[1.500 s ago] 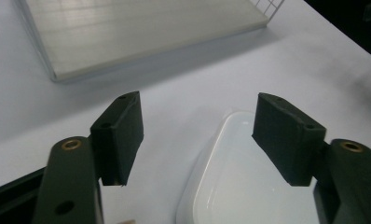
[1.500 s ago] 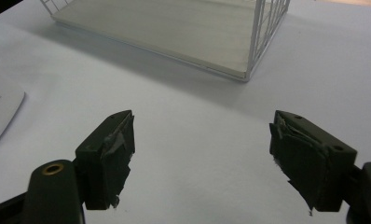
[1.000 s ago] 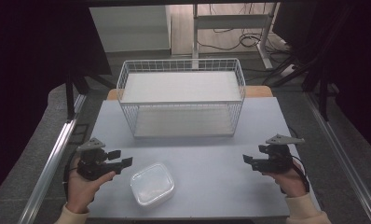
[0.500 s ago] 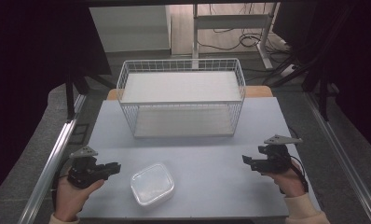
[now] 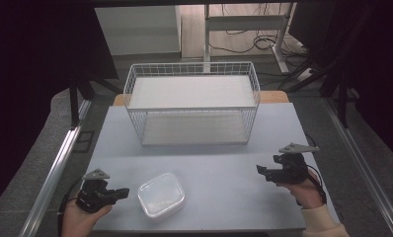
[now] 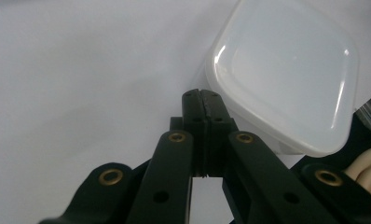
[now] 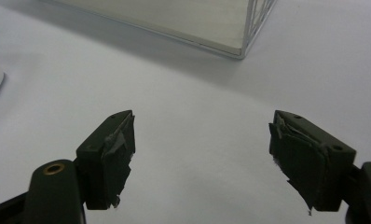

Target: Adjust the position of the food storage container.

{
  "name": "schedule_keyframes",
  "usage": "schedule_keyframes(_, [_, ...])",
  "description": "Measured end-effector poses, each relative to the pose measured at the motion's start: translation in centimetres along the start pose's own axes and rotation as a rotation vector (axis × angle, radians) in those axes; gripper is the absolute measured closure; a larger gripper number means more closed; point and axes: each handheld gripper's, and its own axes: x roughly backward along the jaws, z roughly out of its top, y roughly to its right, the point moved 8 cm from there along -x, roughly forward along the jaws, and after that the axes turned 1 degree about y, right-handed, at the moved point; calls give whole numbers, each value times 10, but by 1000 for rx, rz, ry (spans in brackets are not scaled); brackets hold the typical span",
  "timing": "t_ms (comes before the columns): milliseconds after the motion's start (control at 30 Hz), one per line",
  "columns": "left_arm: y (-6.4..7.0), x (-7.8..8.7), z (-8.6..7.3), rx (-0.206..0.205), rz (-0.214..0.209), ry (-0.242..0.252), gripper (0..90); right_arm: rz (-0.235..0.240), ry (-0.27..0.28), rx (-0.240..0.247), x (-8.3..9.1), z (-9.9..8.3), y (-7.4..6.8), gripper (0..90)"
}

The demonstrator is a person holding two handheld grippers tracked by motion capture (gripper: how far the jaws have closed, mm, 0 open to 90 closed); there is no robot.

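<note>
A translucent white lidded container (image 5: 161, 194) lies near the table's front edge, left of centre; it also appears in the left gripper view (image 6: 286, 70). My left gripper (image 5: 125, 192) sits just left of the container, shut with its jaws pressed together and nothing between them (image 6: 203, 100). At the right side of the table my right gripper (image 5: 260, 171) stands open over bare tabletop (image 7: 202, 140), pointing left. A white wire basket (image 5: 192, 106) stands at the back centre, its near corner visible in the right gripper view (image 7: 242, 49).
The pale table (image 5: 224, 168) has a metal rail (image 5: 56, 168) along its left side and another (image 5: 367, 168) along its right. Desk legs and cables (image 5: 263, 42) lie on the floor behind the basket.
My left gripper has moved toward the front edge and closer to the container's left side. The right gripper has stayed where it was.
</note>
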Motion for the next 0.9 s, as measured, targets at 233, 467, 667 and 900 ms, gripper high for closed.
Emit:
schedule_keyframes(233, [7,-15,-5,-7,-20,-40,899,-3,-9,1,-1,-2,-1,221])
schedule_keyframes(467, [7,-19,-5,0,-27,-43,899,-3,-8,2,-1,-2,0,221])
schedule_keyframes(667, [5,-24,-3,-1,-24,-53,899,-6,-9,-1,0,-2,1,221])
schedule_keyframes(900, [4,-30,3,-1,-26,-55,899,-6,-8,-1,0,-2,1,221])
